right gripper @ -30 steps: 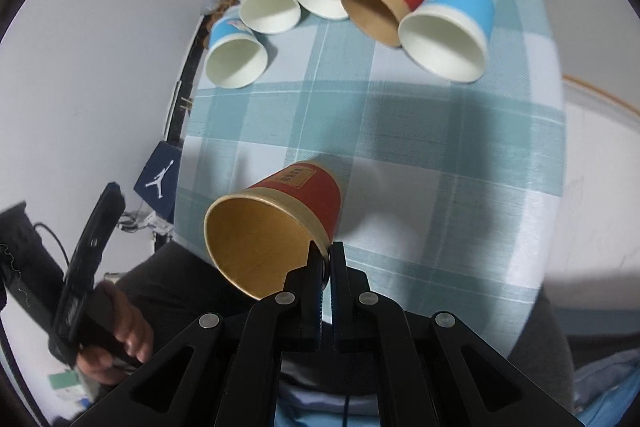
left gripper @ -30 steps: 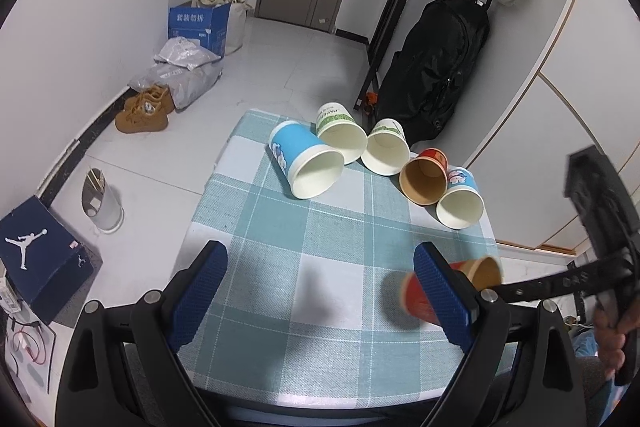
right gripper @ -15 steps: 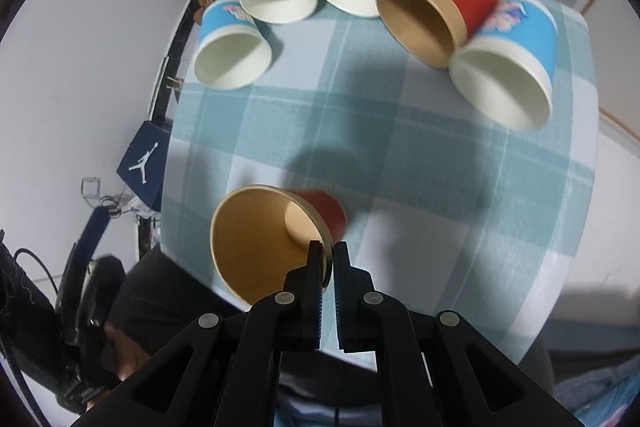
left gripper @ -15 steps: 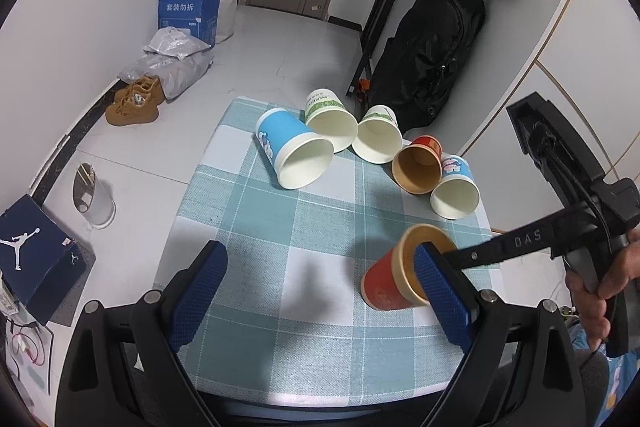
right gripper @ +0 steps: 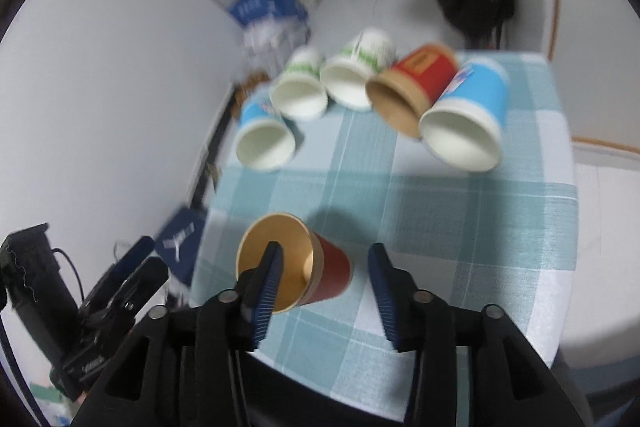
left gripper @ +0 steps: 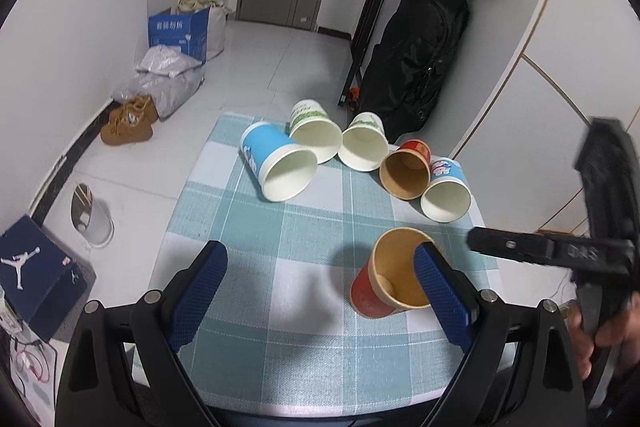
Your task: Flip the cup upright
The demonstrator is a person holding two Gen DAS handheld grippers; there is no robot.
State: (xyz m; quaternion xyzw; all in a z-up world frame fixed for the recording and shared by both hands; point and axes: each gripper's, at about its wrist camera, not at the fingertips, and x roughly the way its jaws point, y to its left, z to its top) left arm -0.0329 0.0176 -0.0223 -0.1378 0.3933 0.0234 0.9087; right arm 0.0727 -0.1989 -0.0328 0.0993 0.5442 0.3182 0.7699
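A red paper cup [left gripper: 390, 283] with a brown inside stands upright on the checked tablecloth [left gripper: 288, 251], also in the right wrist view [right gripper: 296, 267]. My right gripper [right gripper: 324, 283] is open just above and behind it, with its left finger in front of the cup's rim and nothing held. In the left wrist view the right gripper [left gripper: 476, 241] reaches in from the right, off the cup. My left gripper [left gripper: 320, 299] is open and empty near the table's front edge, its right pad [left gripper: 438, 297] in front of the cup.
Several cups lie on their sides at the table's far edge: a blue one [left gripper: 276, 163], two white-green ones [left gripper: 316, 133], a red one [left gripper: 406, 169] and a blue one [left gripper: 446, 191]. A black bag [left gripper: 416, 67], boxes and shoes are on the floor.
The right gripper turned the red cup from lying on its side to standing, then opened and let go of it. The right wrist view is blurred by motion.
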